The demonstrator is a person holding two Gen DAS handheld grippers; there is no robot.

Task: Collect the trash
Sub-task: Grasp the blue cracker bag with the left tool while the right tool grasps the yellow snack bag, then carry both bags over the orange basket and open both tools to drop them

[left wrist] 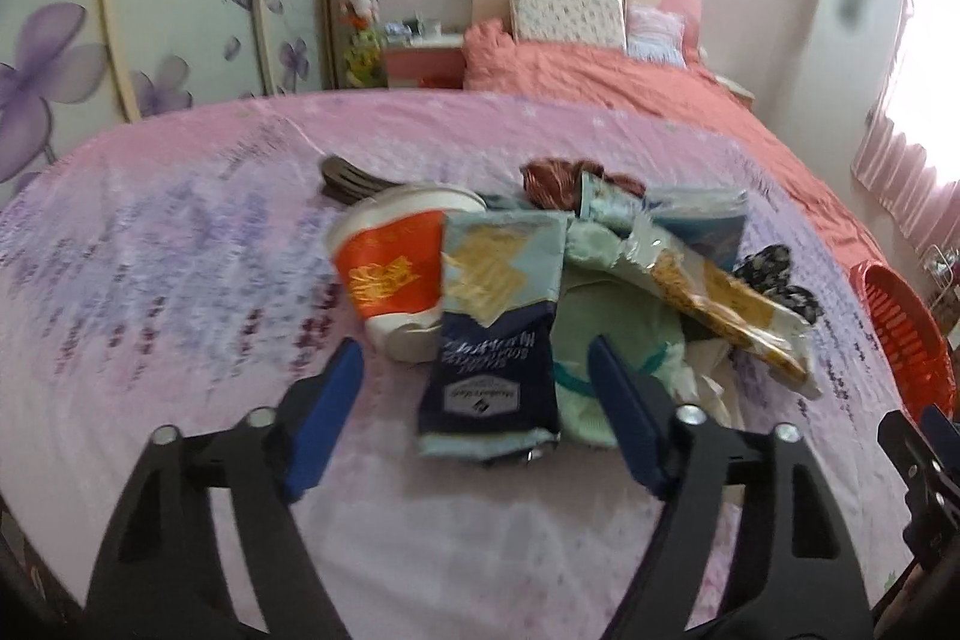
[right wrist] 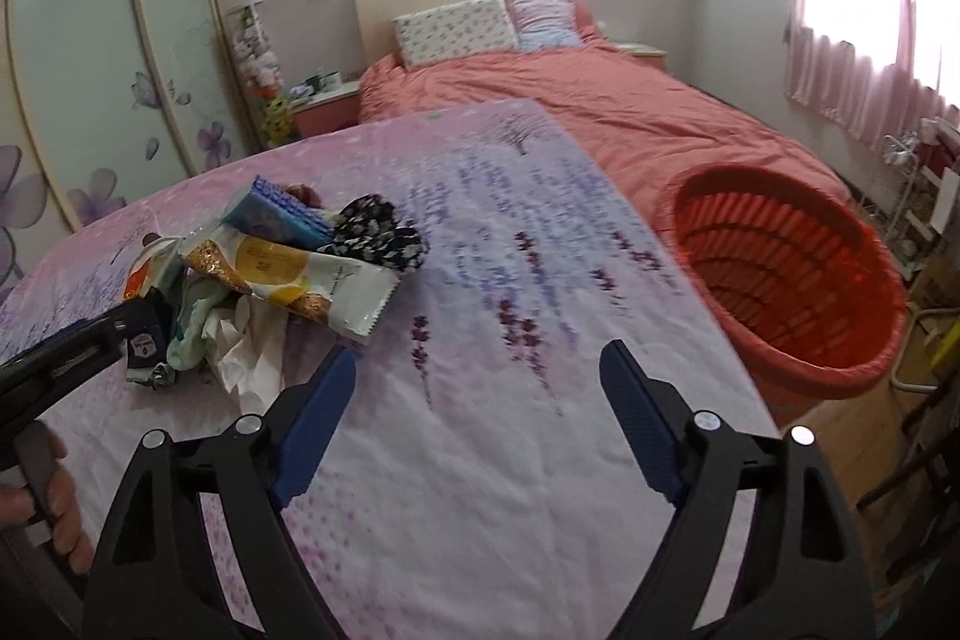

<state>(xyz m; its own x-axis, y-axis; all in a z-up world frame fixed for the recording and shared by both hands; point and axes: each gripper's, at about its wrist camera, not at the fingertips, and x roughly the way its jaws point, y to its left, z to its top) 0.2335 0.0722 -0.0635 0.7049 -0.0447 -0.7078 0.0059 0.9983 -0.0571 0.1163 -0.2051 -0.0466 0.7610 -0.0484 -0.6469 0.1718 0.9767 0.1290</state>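
A heap of trash lies on the lavender-print tablecloth (left wrist: 180, 280): an orange-and-white paper cup (left wrist: 390, 280) on its side, a dark blue snack bag (left wrist: 492, 340), a yellow-and-white wrapper (left wrist: 720, 304) and crumpled white tissue (right wrist: 246, 340). My left gripper (left wrist: 476, 347) is open, its blue pads on either side of the snack bag's near end and clear of it. To the right of the heap, my right gripper (right wrist: 478, 353) is open over bare cloth with nothing between its fingers. The yellow-and-white wrapper (right wrist: 288, 280) lies just left of its left finger.
An orange slatted basket (right wrist: 780, 280) stands off the table's right edge. Mixed into the heap are a pale green cloth (left wrist: 612, 328), a black floral cloth (right wrist: 378, 232) and a blue packet (right wrist: 276, 214). A bed with a coral cover (right wrist: 570, 100) lies beyond the table.
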